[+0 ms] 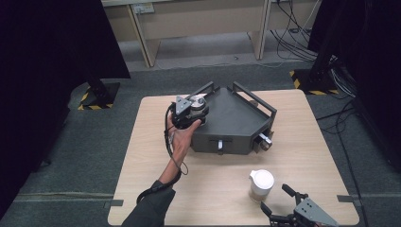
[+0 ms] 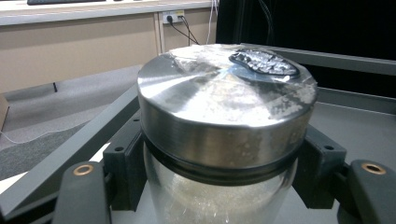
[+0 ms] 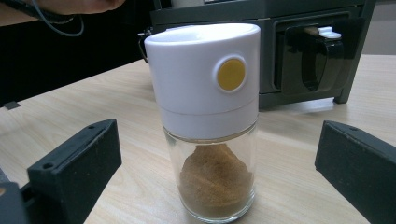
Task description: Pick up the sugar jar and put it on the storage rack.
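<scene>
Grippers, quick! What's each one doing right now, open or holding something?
Left gripper: shut on the metal-lidded jar, over the grey tray.
Right gripper: open, jaws either side of the white-capped shaker, not touching.

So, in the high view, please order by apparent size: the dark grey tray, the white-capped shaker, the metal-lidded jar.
1. Dark grey tray, by far the largest.
2. White-capped shaker.
3. Metal-lidded jar, though the left hand-held gripper partly hides it, so ranks two and three are unsure.
</scene>
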`<state>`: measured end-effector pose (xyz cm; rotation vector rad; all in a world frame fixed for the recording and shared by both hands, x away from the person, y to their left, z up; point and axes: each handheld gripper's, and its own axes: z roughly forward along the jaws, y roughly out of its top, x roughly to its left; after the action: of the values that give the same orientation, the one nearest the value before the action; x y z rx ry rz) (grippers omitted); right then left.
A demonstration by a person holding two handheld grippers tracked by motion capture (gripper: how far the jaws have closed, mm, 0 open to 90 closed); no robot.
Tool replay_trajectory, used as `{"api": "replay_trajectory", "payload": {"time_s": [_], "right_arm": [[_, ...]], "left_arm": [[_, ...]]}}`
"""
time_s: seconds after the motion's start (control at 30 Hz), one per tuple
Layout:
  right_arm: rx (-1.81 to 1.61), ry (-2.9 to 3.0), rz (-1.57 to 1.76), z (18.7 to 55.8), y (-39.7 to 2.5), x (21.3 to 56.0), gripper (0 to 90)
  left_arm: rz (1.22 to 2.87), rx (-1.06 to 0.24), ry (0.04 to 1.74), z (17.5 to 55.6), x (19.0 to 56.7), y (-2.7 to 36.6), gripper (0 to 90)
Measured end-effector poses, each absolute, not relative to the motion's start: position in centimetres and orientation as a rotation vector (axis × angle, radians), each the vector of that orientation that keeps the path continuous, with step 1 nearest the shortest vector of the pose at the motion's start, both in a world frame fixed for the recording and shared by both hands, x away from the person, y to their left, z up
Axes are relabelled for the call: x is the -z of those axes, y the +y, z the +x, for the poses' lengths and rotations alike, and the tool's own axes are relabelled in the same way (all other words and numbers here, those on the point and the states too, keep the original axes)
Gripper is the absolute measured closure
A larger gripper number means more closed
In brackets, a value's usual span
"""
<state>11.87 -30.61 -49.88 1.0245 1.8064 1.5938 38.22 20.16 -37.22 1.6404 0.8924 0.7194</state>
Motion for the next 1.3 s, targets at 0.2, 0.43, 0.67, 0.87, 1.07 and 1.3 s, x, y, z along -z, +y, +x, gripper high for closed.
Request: {"api": "replay_trajectory", "payload": {"time_s": [0.2,0.43,0.67,0.87,1.07,1.3], "right_arm": [[-1.594,1.806,1.025,11.9,-30.6,49.9,0.6],[-1.593,1.807,1.025,11.9,-30.5,49.9,0.6],[-1.594,1.807,1.025,11.9,-30.6,49.9,0.6],[-1.593,1.807,1.028,11.9,-30.5,49.9,0.6],[-1.592,1.807,1.028,11.9,-30.5,49.9,0.6],[-1.591,1.808,1.026,11.9,-30.5,49.9,0.6]], "left_arm": [[1.621,-0.707,0.915,38.0,37.4,20.0,20.7],[1.602,-0.705,0.942,37.8,37.3,19.7,3.8],[1.599,-0.697,0.952,37.6,37.3,19.7,0.2],[1.601,-0.698,0.938,37.2,37.0,19.8,0.2],[1.598,-0.677,0.937,37.0,36.7,20.3,0.2],[1.599,-0.647,0.934,36.5,36.5,20.6,0.2]]}}
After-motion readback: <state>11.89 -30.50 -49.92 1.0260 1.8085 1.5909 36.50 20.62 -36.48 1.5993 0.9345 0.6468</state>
